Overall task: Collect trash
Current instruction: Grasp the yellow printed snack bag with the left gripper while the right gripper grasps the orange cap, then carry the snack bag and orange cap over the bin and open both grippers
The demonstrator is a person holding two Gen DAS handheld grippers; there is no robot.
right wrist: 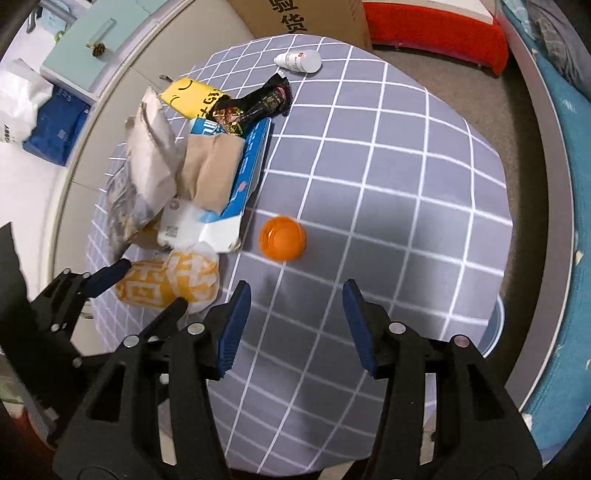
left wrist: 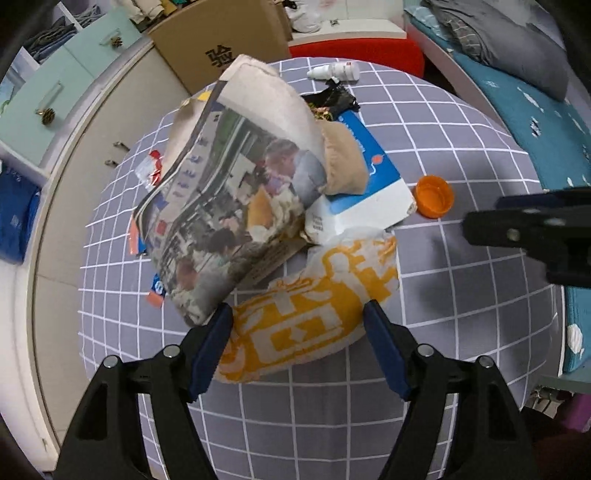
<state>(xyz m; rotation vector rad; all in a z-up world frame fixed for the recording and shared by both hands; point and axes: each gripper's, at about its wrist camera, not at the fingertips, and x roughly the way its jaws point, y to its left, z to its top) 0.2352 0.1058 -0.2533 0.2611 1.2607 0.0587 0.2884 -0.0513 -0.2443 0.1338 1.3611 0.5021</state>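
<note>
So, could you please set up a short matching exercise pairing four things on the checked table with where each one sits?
Things:
1. orange cap
2. white bottle
3. yellow-printed wrapper
4. tan cloth

Places:
A. lying on the blue and white box
B. between the left gripper fingers
C. alone on bare cloth, ahead of the right gripper
D. far table edge, near the cardboard box

Pairs: 1-C, 2-D, 3-B, 4-A

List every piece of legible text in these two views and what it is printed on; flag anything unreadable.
"验" on the cardboard box in the left wrist view.
"验货" on the same box in the right wrist view, top partly cut off.
Large yellow character on the white wrapper: crumpled, unreadable.
Newspaper, blue-and-white carton, small white bottle, yellow packet: print too small or blurred.
</note>
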